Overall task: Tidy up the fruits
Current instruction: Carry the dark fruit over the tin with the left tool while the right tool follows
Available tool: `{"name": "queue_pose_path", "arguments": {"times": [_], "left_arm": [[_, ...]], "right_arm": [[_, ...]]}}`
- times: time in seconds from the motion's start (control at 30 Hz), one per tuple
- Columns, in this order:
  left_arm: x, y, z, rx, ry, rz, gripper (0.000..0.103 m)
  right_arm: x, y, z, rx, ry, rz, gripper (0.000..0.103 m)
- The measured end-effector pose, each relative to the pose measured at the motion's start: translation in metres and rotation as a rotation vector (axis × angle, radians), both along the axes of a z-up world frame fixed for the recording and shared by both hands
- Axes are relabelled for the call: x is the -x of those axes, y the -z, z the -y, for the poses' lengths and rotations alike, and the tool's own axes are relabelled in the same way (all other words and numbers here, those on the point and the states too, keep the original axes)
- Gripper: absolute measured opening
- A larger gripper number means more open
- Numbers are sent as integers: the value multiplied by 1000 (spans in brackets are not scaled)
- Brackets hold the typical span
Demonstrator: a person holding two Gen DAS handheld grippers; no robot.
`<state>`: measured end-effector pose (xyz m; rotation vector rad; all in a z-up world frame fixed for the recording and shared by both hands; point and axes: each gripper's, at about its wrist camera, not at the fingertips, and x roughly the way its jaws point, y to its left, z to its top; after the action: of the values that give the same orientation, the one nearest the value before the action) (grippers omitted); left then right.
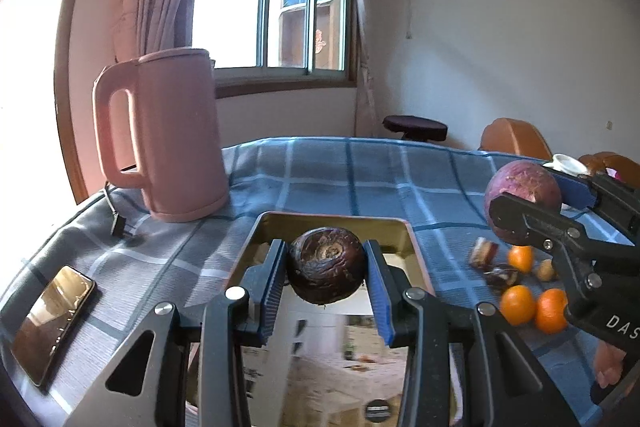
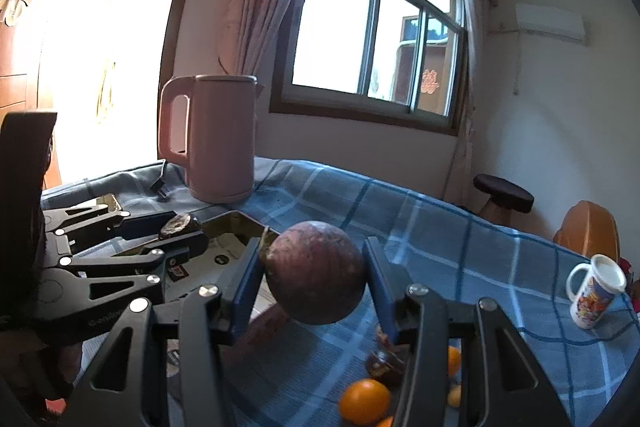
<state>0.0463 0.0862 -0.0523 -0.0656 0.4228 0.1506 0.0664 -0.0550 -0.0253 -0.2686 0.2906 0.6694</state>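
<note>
A: Counter (image 1: pixel 320 167) under a blue checked cloth. Directly below and ahead of the left claw (image 1: pixel 326 265) sits the gold tray (image 1: pixel 412 239). What I can see of its floor looks bare; much is hidden by the claw.

B: So nothing sorted yet?

A: None that the views show. Judgement: early stage, first two fruits in transit.

B: Claw states?

A: Left claw is closed tight on the dark wrinkled fruit (image 1: pixel 326 267), blue pads pressing both sides, fruit hanging over the tray's near half. Right claw (image 2: pixel 316 279) is clamped on the larger purple fruit (image 2: pixel 316 273), held clear of the cloth, to the right of the tray and beside the left claw.

B: Larger bystanders?

A: Pink kettle (image 1: pixel 168 139) beyond the tray, left of the left claw. Phone (image 1: pixel 52 319) at the claw's near left. White mug (image 2: pixel 596 291) far right of the right claw.

B: What remains?

A: Under and right of the right claw: oranges (image 1: pixel 518 305), a dark fruit (image 2: pixel 384 363), a reddish-brown piece (image 1: pixel 484 251), a small tan fruit (image 1: pixel 546 271), all loose on the cloth. Both held fruits need setting down, then these.
</note>
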Motion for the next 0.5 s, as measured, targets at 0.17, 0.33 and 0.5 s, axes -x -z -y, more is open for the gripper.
{"name": "queue_pose_path", "arguments": {"times": [0.17, 0.33, 0.5], "left_arm": [[-8, 6, -14, 5, -7, -48, 41], [-15, 10, -21, -9, -8, -81, 41], [-22, 13, -28, -17, -8, -107, 41]], "right_arm": [[-9, 4, -20, 14, -30, -33, 52], [-18, 9, -37, 16, -44, -74, 52], [-24, 16, -52, 36, -52, -93, 52]]}}
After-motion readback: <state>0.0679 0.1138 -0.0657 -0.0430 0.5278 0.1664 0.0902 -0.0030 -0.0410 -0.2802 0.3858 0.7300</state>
